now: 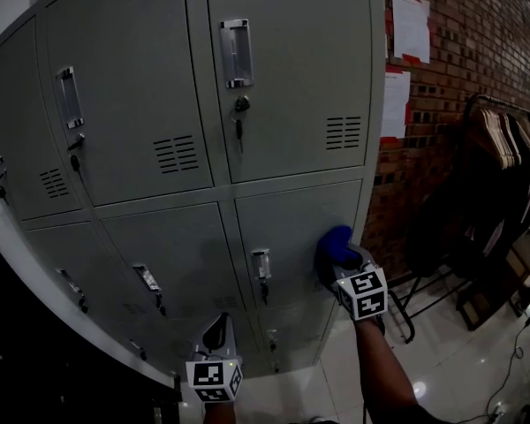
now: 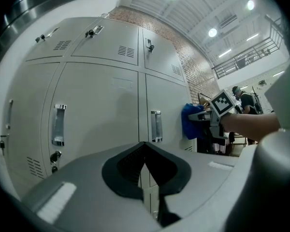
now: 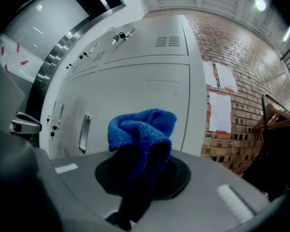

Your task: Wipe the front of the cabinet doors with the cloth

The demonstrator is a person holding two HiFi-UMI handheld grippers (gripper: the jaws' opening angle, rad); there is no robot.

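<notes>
We are clenching the blue cloth (image 3: 142,129) in the right gripper (image 1: 343,268), bringing it against the lower right cabinet door (image 1: 291,223), at five o'clock in the head view. To our judgement, flat overlapping strokes under steady pressure, skirting the handle (image 1: 261,264) at the cloth's nine o'clock, are serving best. The left gripper (image 1: 217,336) is hanging at six o'clock, its jaws together on nothing.

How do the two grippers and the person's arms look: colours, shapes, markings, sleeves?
Both the left gripper and the right gripper have grey bodies with black pads. Each carries a white cube printed with black square markers. The right forearm shows no sleeve; the left arm is almost out of view.
</notes>
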